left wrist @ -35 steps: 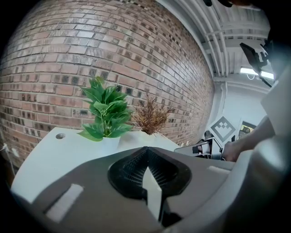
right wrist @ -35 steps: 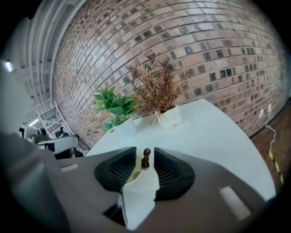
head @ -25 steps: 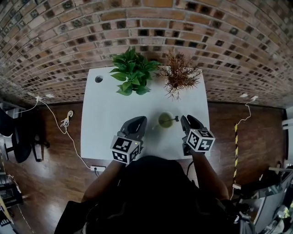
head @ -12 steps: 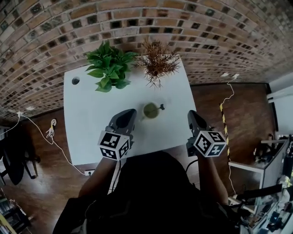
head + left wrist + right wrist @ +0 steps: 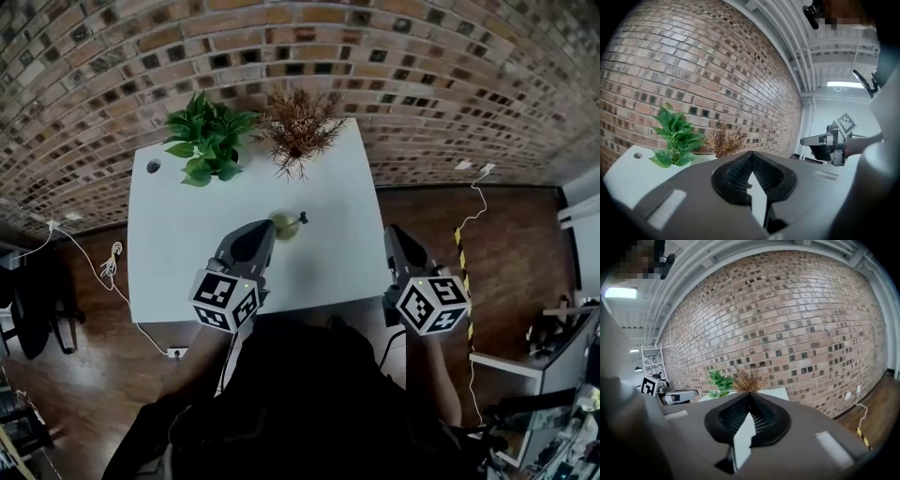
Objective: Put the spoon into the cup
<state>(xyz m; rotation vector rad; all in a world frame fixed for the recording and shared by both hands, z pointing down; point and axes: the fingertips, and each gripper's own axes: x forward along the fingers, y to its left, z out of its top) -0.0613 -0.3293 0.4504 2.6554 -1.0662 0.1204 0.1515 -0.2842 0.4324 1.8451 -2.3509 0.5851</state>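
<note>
On the counter (image 5: 169, 262) the cup (image 5: 283, 226) holds the spoon (image 5: 299, 218), left tool (image 5: 266, 230) near it, right tool (image 5: 393, 233) past the side edge, both closed, empty.

Left tongs (image 5: 255, 234) and right tongs (image 5: 395, 240) are closed, empty.

Green plant (image 5: 202, 145) beside a dry brown shrub (image 5: 298, 127) (both at the white table's (image 5: 169, 253) far edge), brick wall (image 5: 422, 66) behind.
</note>
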